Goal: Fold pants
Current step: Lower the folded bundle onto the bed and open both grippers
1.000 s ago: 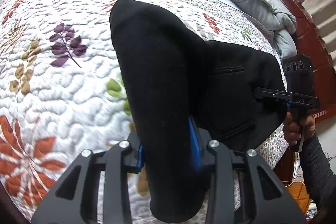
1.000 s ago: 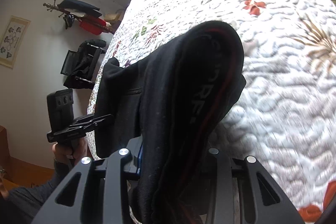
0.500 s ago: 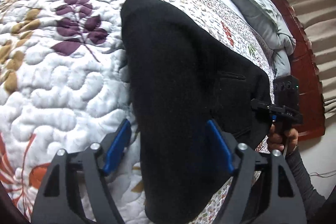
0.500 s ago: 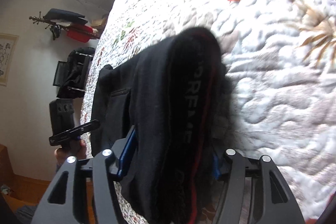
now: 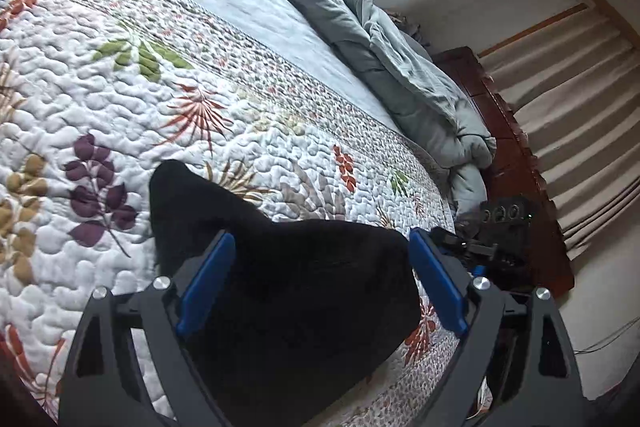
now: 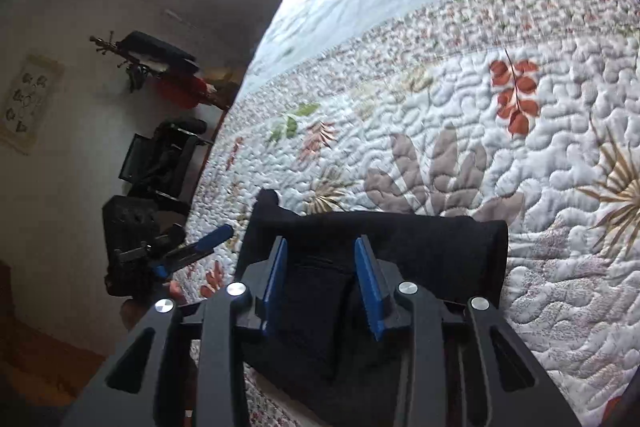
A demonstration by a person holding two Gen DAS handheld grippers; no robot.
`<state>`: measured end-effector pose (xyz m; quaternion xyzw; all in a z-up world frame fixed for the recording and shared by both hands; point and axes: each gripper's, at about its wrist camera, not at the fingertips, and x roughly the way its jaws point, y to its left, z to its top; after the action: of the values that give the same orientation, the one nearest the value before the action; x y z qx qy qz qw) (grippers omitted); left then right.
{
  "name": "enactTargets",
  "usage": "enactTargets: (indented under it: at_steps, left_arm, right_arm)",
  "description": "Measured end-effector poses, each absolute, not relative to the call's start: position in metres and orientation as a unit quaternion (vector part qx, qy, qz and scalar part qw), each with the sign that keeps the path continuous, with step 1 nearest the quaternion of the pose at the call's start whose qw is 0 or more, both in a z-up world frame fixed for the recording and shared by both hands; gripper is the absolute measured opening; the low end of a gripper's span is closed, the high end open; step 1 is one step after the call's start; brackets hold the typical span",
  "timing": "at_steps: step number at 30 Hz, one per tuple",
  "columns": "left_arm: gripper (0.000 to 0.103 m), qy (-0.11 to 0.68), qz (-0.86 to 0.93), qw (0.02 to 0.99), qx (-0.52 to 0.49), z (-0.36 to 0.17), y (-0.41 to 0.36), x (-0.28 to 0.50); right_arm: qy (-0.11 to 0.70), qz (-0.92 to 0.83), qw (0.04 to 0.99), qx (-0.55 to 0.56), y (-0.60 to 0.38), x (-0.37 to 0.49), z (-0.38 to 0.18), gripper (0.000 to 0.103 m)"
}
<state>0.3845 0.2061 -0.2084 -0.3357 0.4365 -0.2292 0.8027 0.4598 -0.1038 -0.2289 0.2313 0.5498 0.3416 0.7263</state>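
The black pants (image 5: 300, 307) lie folded in a flat bundle on the flowered quilt (image 5: 160, 87), near the bed's front edge. My left gripper (image 5: 322, 237) hovers just over them with its jaws wide and still opening; the blue pads (image 5: 208, 283) touch no cloth. In the right wrist view the pants (image 6: 440, 239) spread under my right gripper (image 6: 320, 241). Its jaws are closing, with the cloth below them and nothing pinched. Each gripper shows in the other's view: the left gripper (image 6: 196, 237) at the left, the right gripper (image 5: 460, 243) at the right.
A crumpled grey duvet (image 5: 400, 67) lies along the far side of the bed, against a dark wooden bed frame (image 5: 520, 167) and a curtain (image 5: 580, 107). Beyond the bed's left edge stand a clothes rack (image 6: 160, 67) and a black chair (image 6: 164, 155).
Both grippers let go of the pants and drew back and up. The pants, held up a second ago, now lie flat on the quilt. Left jaws spread wide; right jaws opened, then narrowed.
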Motion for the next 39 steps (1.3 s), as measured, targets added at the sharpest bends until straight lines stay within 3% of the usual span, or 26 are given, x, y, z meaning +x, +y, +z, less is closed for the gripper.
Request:
enactTargets:
  at_steps: [1, 2, 3, 7, 11, 12, 13, 14, 18, 21, 23, 24, 29, 32, 33, 34, 36, 39]
  left_arm:
    - [0.088, 0.446, -0.227, 0.799, -0.333, -0.217, 0.199, 0.392]
    - [0.088, 0.452, -0.222, 0.797, -0.333, -0.226, 0.197, 0.395]
    - [0.088, 0.460, -0.216, 0.794, -0.334, -0.238, 0.199, 0.399]
    - [0.086, 0.472, -0.217, 0.775, -0.360, -0.266, 0.215, 0.414]
    - [0.085, 0.469, -0.216, 0.761, -0.392, -0.272, 0.226, 0.416]
    - [0.085, 0.468, -0.211, 0.763, -0.394, -0.268, 0.227, 0.412]
    - [0.086, 0.466, -0.203, 0.767, -0.391, -0.261, 0.229, 0.406]
    - [0.088, 0.463, -0.197, 0.774, -0.384, -0.252, 0.229, 0.399]
    - [0.091, 0.437, -0.194, 0.818, -0.319, -0.207, 0.220, 0.349]
    - [0.093, 0.440, -0.193, 0.834, -0.270, -0.200, 0.203, 0.308]
    - [0.093, 0.457, -0.186, 0.833, -0.251, -0.214, 0.192, 0.294]
    - [0.093, 0.474, -0.181, 0.825, -0.249, -0.227, 0.186, 0.291]
    - [0.093, 0.518, -0.150, 0.811, -0.229, -0.273, 0.172, 0.290]
    - [0.093, 0.524, -0.142, 0.803, -0.246, -0.274, 0.179, 0.281]
    - [0.093, 0.521, -0.135, 0.805, -0.250, -0.269, 0.183, 0.276]
    - [0.093, 0.513, -0.128, 0.810, -0.253, -0.261, 0.187, 0.267]
    - [0.097, 0.498, -0.120, 0.820, -0.255, -0.242, 0.192, 0.248]
    - [0.100, 0.473, -0.096, 0.844, -0.233, -0.204, 0.190, 0.202]
  right_arm:
    - [0.559, 0.332, 0.724, 0.233, -0.115, 0.463, -0.246, 0.024]
    - [0.567, 0.322, 0.721, 0.236, -0.126, 0.466, -0.263, 0.006]
    - [0.572, 0.320, 0.711, 0.253, -0.136, 0.471, -0.278, 0.000]
    - [0.566, 0.338, 0.690, 0.298, -0.151, 0.478, -0.305, 0.000]
    - [0.553, 0.350, 0.687, 0.316, -0.161, 0.471, -0.296, 0.000]
    - [0.545, 0.354, 0.691, 0.318, -0.167, 0.465, -0.286, 0.004]
    - [0.536, 0.359, 0.695, 0.318, -0.174, 0.456, -0.274, 0.017]
    - [0.527, 0.362, 0.701, 0.316, -0.178, 0.447, -0.263, 0.020]
    - [0.510, 0.405, 0.698, 0.297, -0.185, 0.396, -0.230, 0.021]
    - [0.534, 0.401, 0.691, 0.277, -0.179, 0.370, -0.246, 0.021]
    - [0.562, 0.374, 0.687, 0.270, -0.180, 0.364, -0.275, 0.015]
    - [0.571, 0.358, 0.691, 0.262, -0.183, 0.364, -0.290, 0.001]
    - [0.564, 0.346, 0.691, 0.292, -0.198, 0.359, -0.292, 0.000]
    - [0.548, 0.337, 0.702, 0.303, -0.211, 0.345, -0.268, 0.017]
    - [0.542, 0.325, 0.714, 0.302, -0.218, 0.335, -0.257, 0.033]
    - [0.532, 0.312, 0.728, 0.300, -0.225, 0.323, -0.245, 0.043]
    - [0.510, 0.300, 0.747, 0.303, -0.237, 0.295, -0.224, 0.051]
    - [0.492, 0.256, 0.779, 0.293, -0.250, 0.242, -0.200, 0.074]
